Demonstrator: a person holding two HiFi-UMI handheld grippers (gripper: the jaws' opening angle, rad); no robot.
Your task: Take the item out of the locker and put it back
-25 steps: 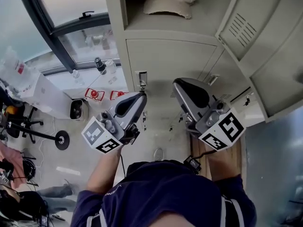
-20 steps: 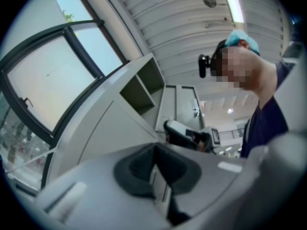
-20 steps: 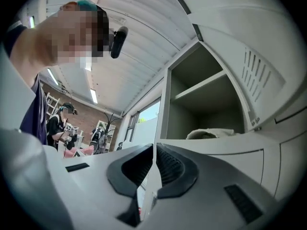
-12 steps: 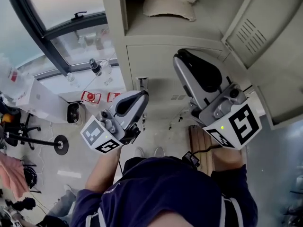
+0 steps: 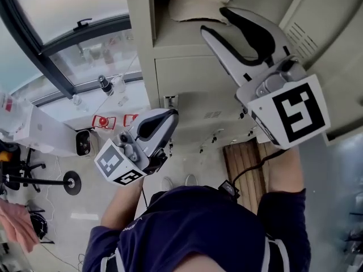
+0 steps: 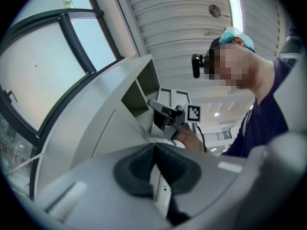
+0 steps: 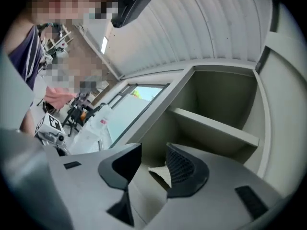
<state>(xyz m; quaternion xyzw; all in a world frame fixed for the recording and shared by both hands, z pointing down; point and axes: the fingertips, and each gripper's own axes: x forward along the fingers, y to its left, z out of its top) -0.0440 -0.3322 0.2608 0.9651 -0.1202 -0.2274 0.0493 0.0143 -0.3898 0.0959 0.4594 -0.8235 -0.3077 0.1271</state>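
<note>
Cloth is what the right gripper (image 5: 212, 20) is facing: a cream cap (image 5: 195, 1), or something like one, is lying crumpled on the floor of the open upper compartment of the locker (image 5: 187, 72), just ahead of that gripper. Its jaws have just been opening and are standing partly apart, with only the cap's near edge showing in the gap and no pad pressing on it. The cap is looking light, soft and floppy, unlikely to slip or break, and pinching that near edge seems the surest hold. The left gripper (image 5: 170, 113) is hanging lower, jaws together on nothing. The cap's far side is being cut off at the head view's top edge, so its full shape is escaping judgement.
</note>
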